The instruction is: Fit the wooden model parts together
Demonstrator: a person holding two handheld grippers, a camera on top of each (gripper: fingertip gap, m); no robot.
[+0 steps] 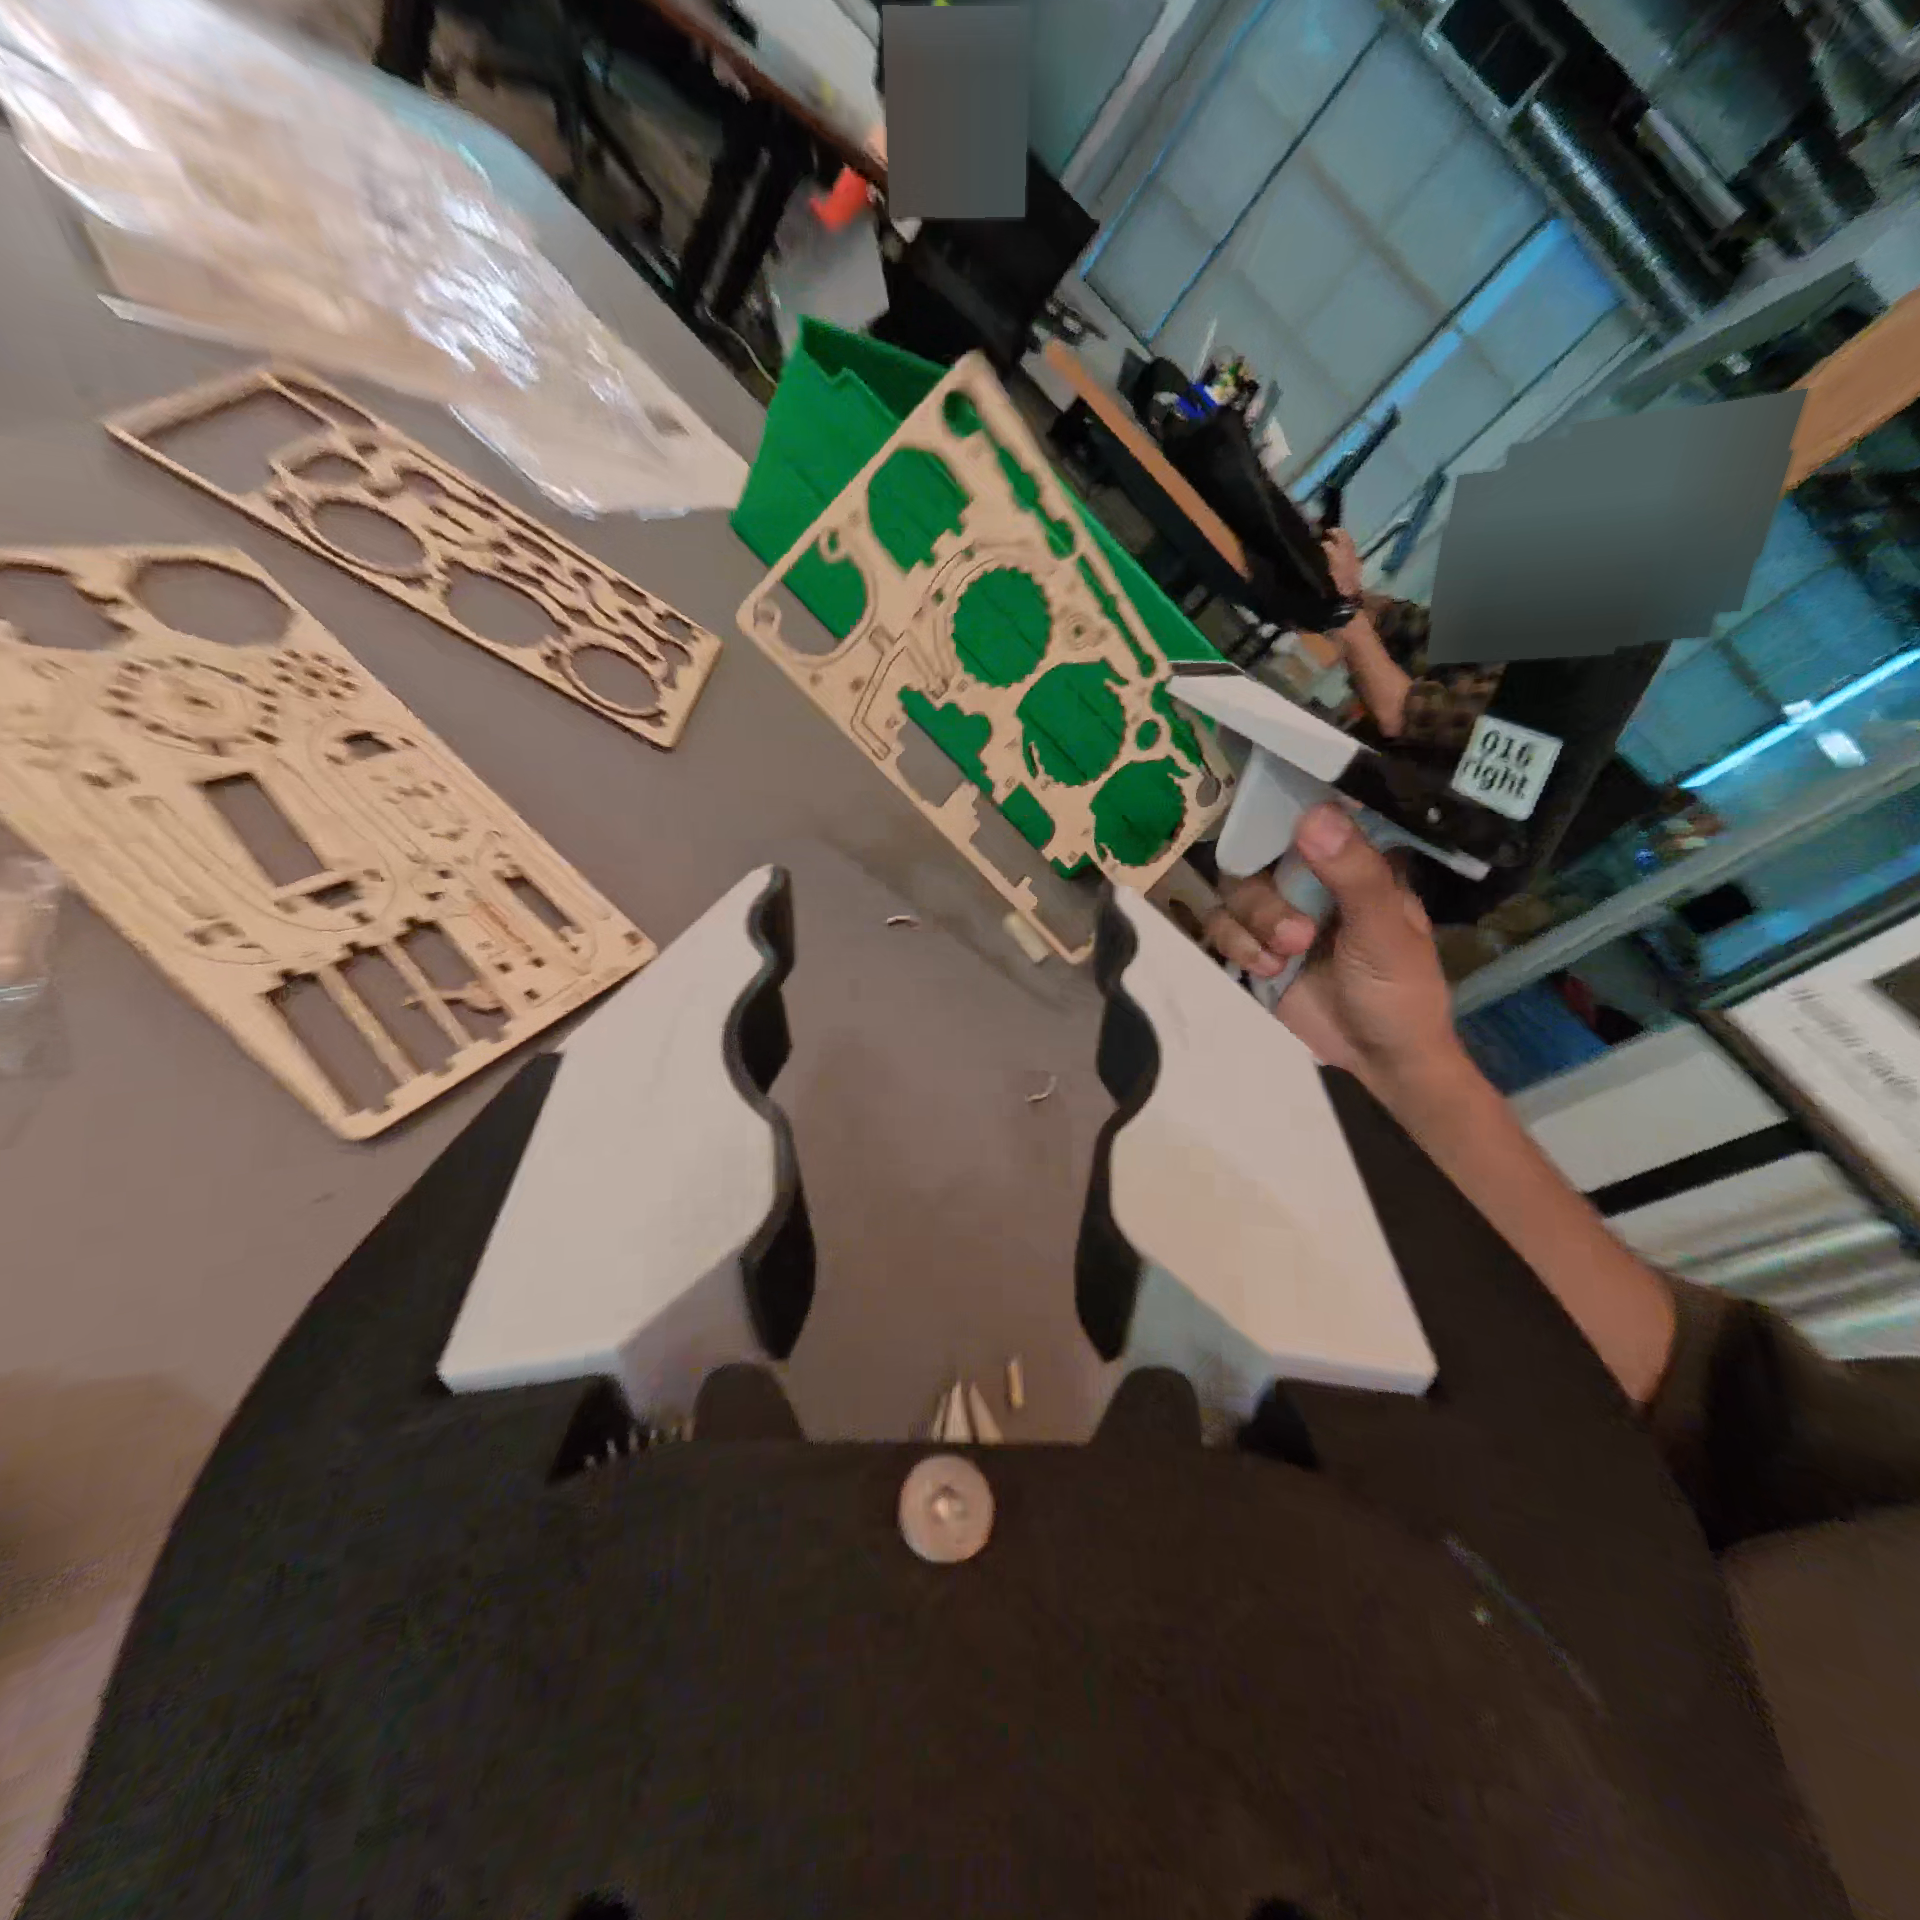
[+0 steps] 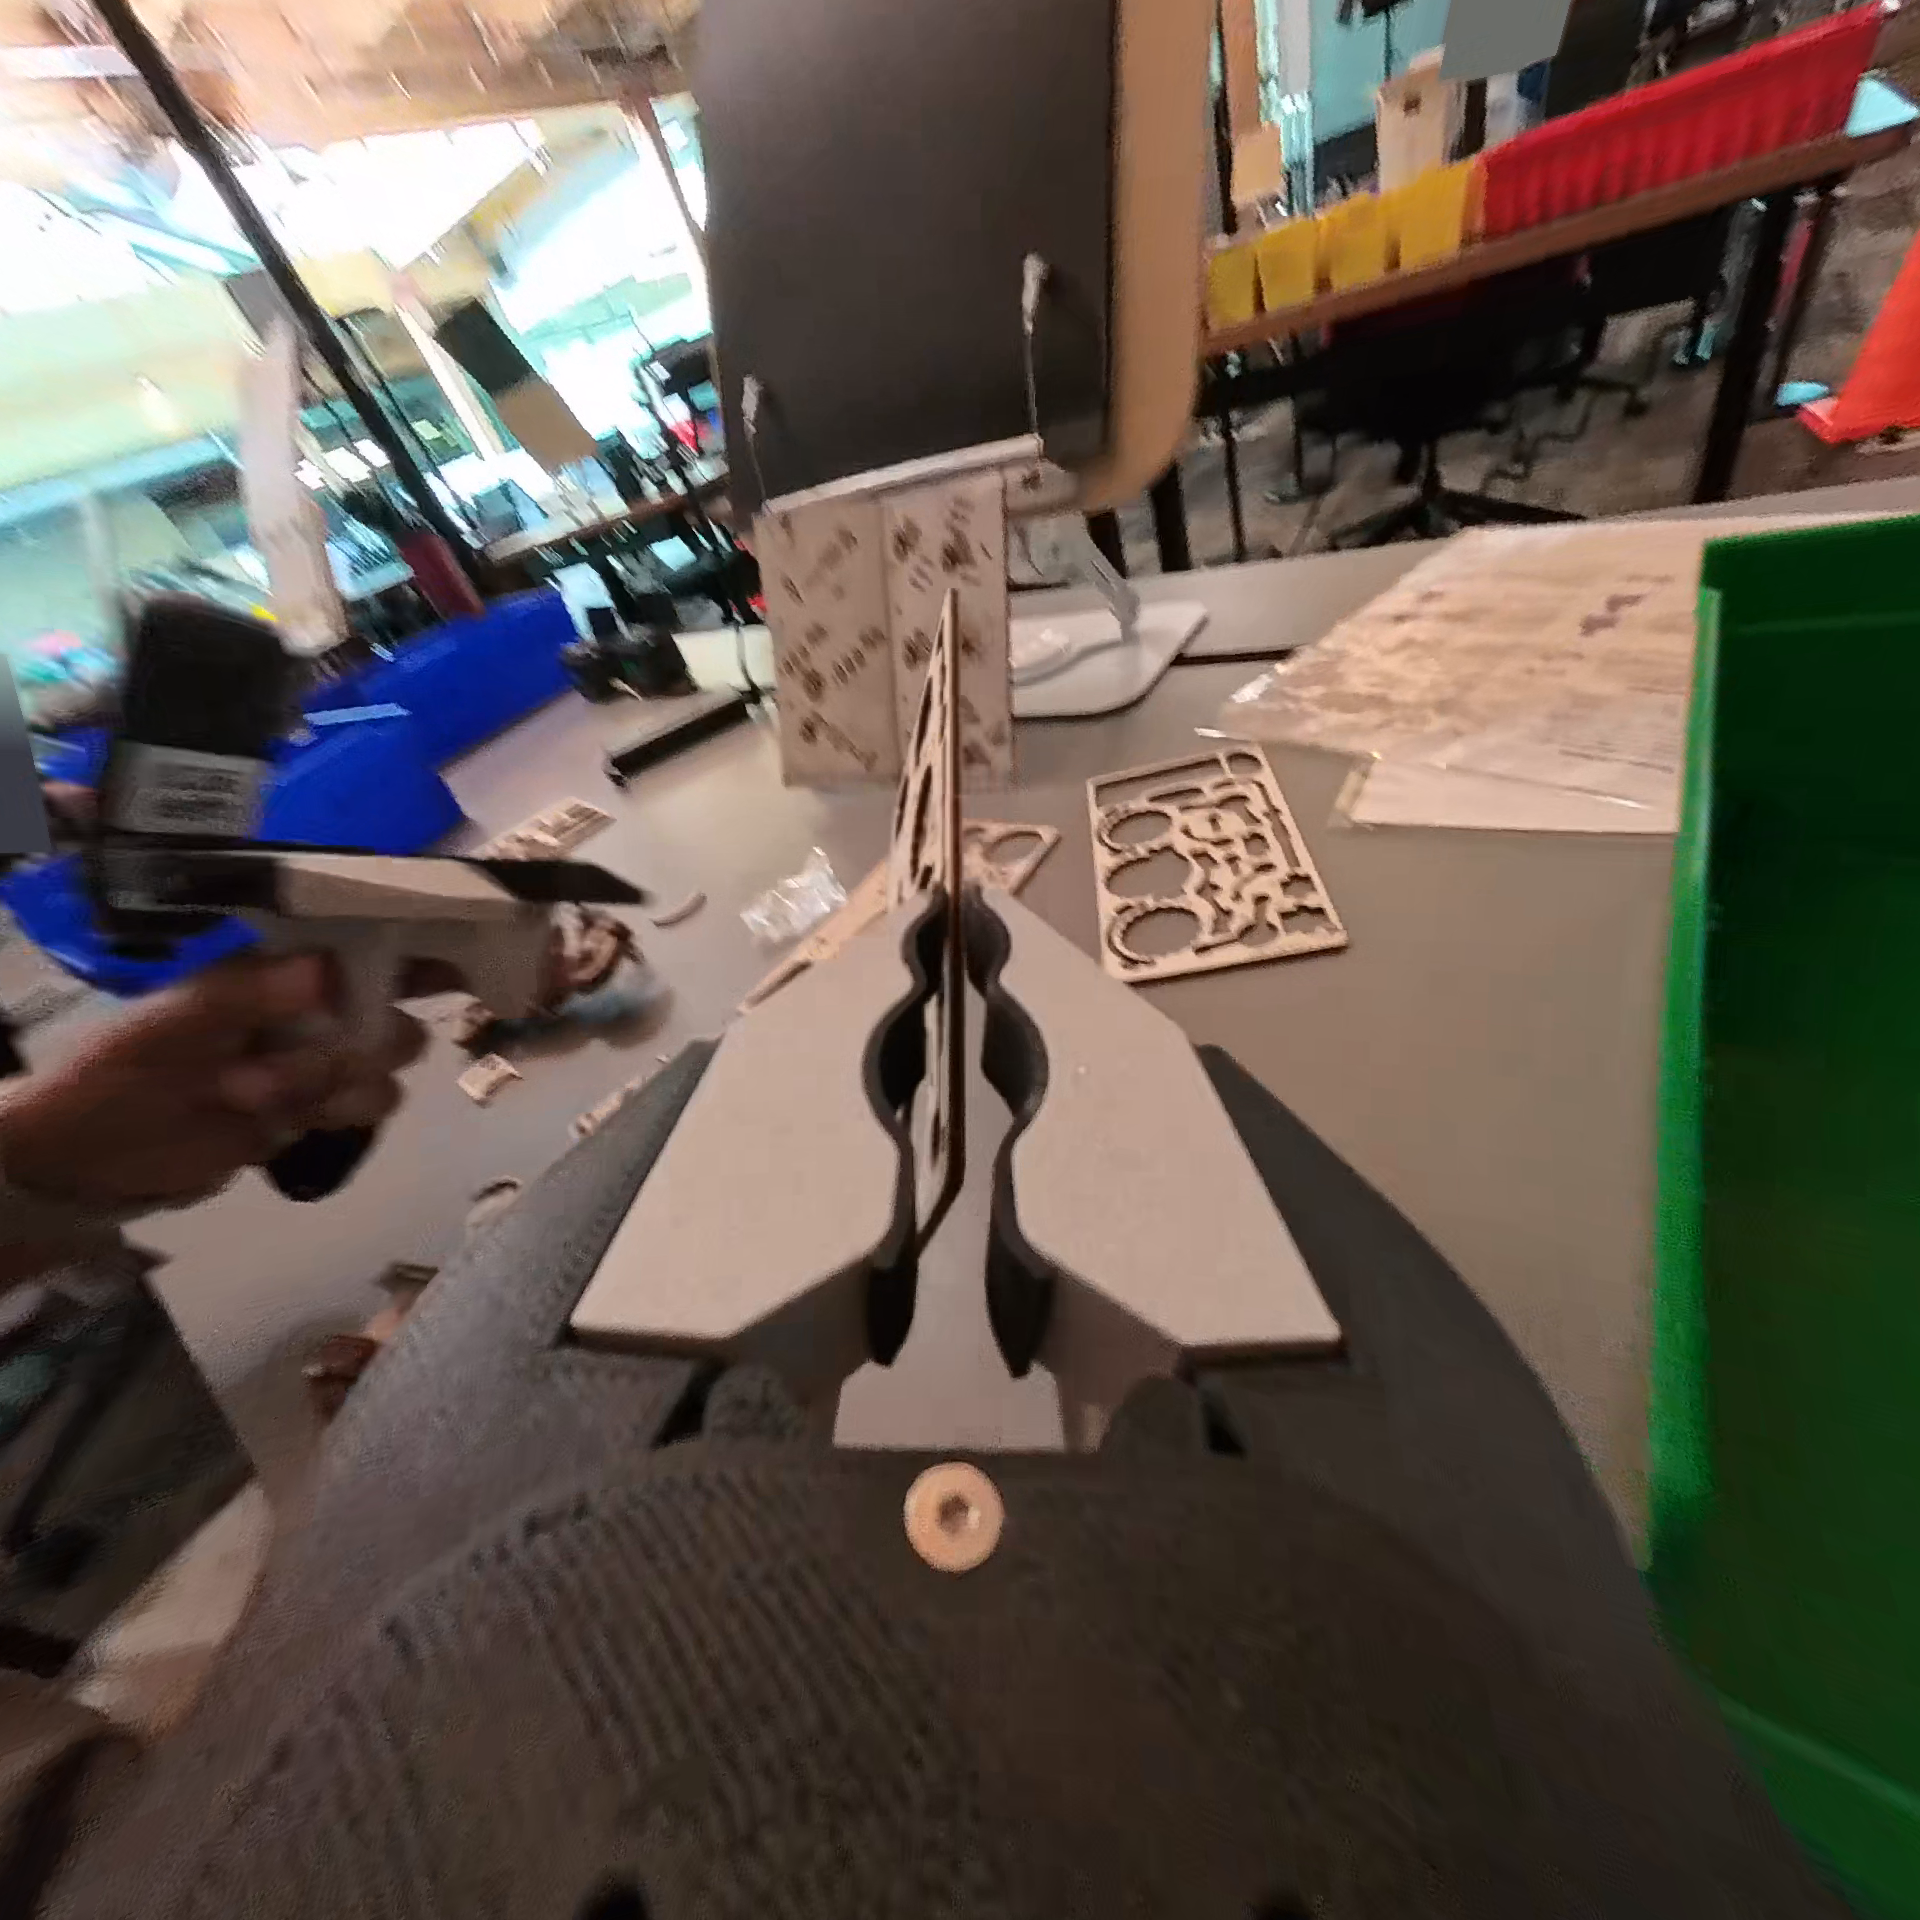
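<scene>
My right gripper [image 2: 954, 904] is shut on the edge of a thin laser-cut wooden sheet [image 2: 935, 769], seen edge-on and held upright in the air. In the left wrist view the same sheet [image 1: 914, 665] hangs tilted in front of the green bin [image 1: 821, 416], with the right gripper [image 1: 1210, 727] clamped on its right edge. The sheet has several round cut-outs. My left gripper [image 1: 940, 904] is open and empty, above the grey table [image 1: 727, 790], just short of the sheet's lower corner. It also shows blurred in the right wrist view [image 2: 540, 904].
Two more punched-out wooden sheets [image 1: 416, 551] [image 1: 260, 810] lie flat on the table to the left. A clear plastic bag with paper [image 1: 343, 229] lies behind them. Small wood scraps [image 1: 1039, 1086] dot the table. A monitor stand [image 2: 1101, 644] and a printed box [image 2: 831, 644] stand farther back. There is about 15 cm between the tips of the two grippers.
</scene>
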